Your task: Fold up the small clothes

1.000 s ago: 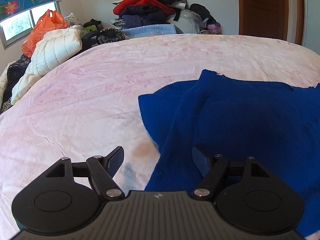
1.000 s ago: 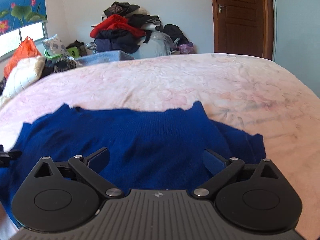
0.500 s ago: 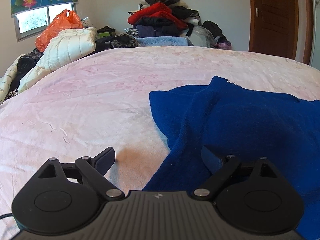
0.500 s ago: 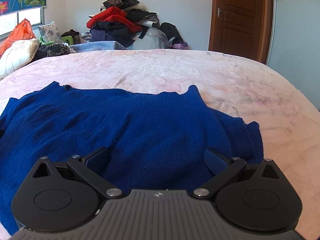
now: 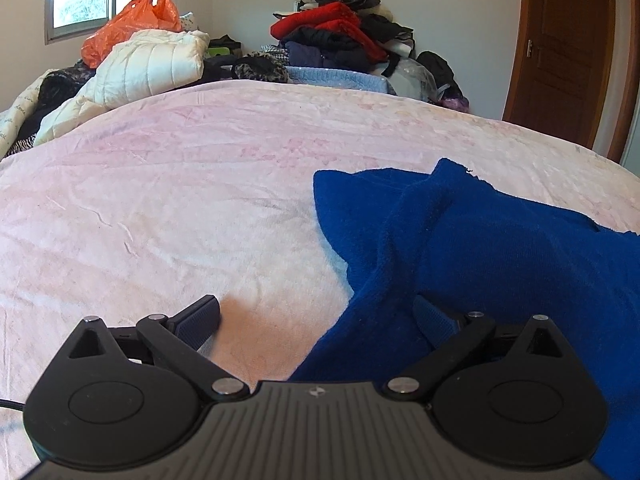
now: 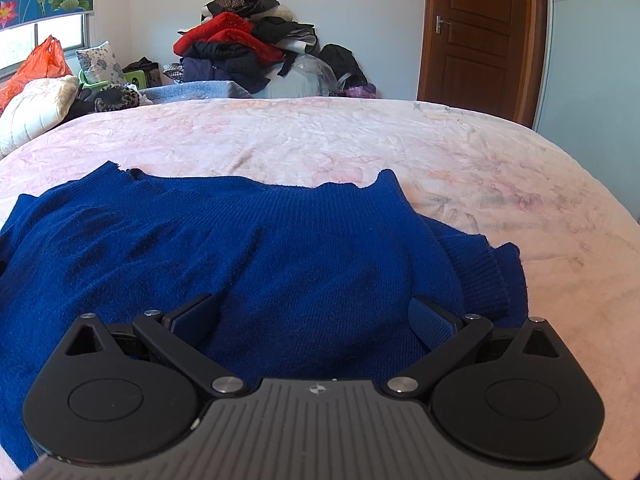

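A blue knit sweater (image 6: 280, 248) lies spread on the pink bedspread (image 6: 360, 140), with a folded-in sleeve and ribbed cuff at its right side (image 6: 484, 268). My right gripper (image 6: 314, 320) is open, low over the sweater's near edge. In the left wrist view the sweater (image 5: 500, 248) fills the right half, a flap sticking out to the left. My left gripper (image 5: 316, 320) is open at the sweater's left near edge, its right finger (image 5: 432, 316) over the cloth and its left finger (image 5: 196, 320) over the bedspread (image 5: 180, 200).
A heap of clothes (image 6: 240, 52) stands at the far end of the bed. A white quilted jacket (image 5: 148, 64) and an orange plastic bag (image 5: 128, 24) lie at the far left. A wooden door (image 6: 480, 36) is at the back right.
Both grippers have dropped lower and closer to the bed, so the sweater looks larger. Both stay open. The sweater has not moved.
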Action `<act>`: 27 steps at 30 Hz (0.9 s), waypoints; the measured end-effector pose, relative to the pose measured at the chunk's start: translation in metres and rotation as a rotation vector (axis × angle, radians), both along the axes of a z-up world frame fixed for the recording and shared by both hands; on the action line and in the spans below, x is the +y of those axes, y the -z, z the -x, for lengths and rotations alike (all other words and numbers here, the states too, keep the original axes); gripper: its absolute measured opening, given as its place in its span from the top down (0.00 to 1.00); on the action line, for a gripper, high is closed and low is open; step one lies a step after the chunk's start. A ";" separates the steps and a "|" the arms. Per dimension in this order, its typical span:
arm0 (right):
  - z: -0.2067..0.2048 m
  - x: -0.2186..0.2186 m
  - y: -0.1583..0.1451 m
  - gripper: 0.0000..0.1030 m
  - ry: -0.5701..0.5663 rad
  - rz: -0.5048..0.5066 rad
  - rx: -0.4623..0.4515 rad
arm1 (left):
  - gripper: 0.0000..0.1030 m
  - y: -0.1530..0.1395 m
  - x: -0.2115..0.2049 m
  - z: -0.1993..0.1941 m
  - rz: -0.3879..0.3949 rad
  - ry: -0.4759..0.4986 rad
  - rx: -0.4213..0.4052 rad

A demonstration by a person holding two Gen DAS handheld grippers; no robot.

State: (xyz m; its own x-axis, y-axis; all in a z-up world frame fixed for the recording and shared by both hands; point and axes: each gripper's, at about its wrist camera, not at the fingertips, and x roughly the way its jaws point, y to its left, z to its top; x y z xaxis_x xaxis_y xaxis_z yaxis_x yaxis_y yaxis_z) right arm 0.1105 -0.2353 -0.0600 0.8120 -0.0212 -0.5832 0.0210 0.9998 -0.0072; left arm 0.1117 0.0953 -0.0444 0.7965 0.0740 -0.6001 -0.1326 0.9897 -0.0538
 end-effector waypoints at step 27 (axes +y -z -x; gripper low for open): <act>0.069 0.130 -0.047 0.02 -0.417 0.185 -0.144 | 0.00 -0.032 0.077 -0.047 0.431 0.293 0.149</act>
State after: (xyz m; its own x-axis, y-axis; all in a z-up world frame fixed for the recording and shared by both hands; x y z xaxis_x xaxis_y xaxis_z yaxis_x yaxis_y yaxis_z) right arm 0.0419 -0.1054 -0.0127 0.8454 0.2309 -0.4816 -0.3682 0.9052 -0.2122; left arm 0.1591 0.1725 -0.0122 0.6507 -0.4161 -0.6352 0.1084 0.8788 -0.4647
